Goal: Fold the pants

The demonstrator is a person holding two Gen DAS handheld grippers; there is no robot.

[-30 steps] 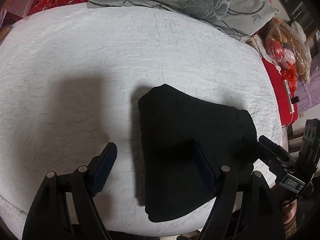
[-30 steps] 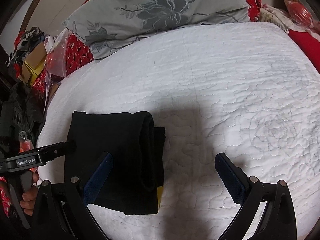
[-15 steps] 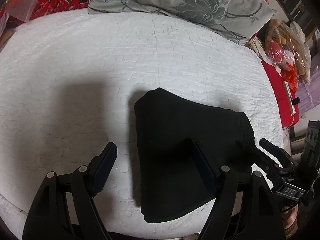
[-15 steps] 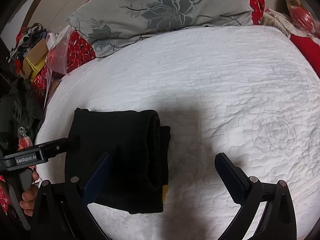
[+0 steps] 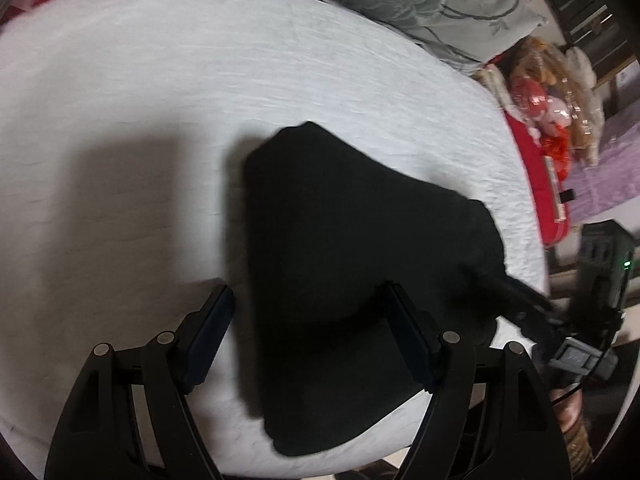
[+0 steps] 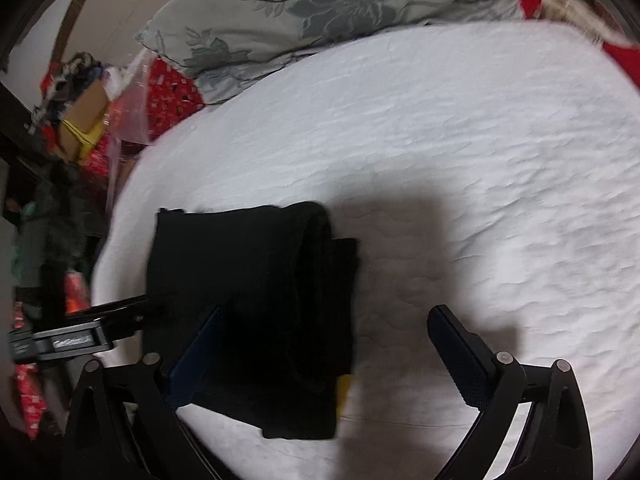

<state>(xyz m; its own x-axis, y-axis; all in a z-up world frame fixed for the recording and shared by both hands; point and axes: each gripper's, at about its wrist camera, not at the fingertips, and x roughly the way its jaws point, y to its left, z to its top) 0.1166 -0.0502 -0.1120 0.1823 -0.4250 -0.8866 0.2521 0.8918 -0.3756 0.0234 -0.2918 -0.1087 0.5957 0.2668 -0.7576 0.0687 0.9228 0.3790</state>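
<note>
The black pants (image 5: pixel 352 264) lie folded into a compact bundle on the white quilted bed (image 5: pixel 200 80). In the right wrist view the bundle (image 6: pixel 256 288) shows stacked layers and a small yellow tag at its lower right corner. My left gripper (image 5: pixel 308 316) is open and empty, hovering over the bundle's near left edge. My right gripper (image 6: pixel 324 340) is open and empty over the bundle's near right edge. The right gripper also shows at the bundle's right end in the left wrist view (image 5: pixel 520 304).
A grey floral pillow (image 6: pixel 320 8) lies at the head of the bed. Red bedding and bagged toys (image 5: pixel 552 92) sit off the bed's right side. Boxes and clutter (image 6: pixel 72 120) stand off its left side. The bed's near edge (image 5: pixel 360 464) is just below the bundle.
Both grippers have pulled back and shifted slightly, so the bundle looks a little farther away. The pants have not changed shape. Both stay open.
</note>
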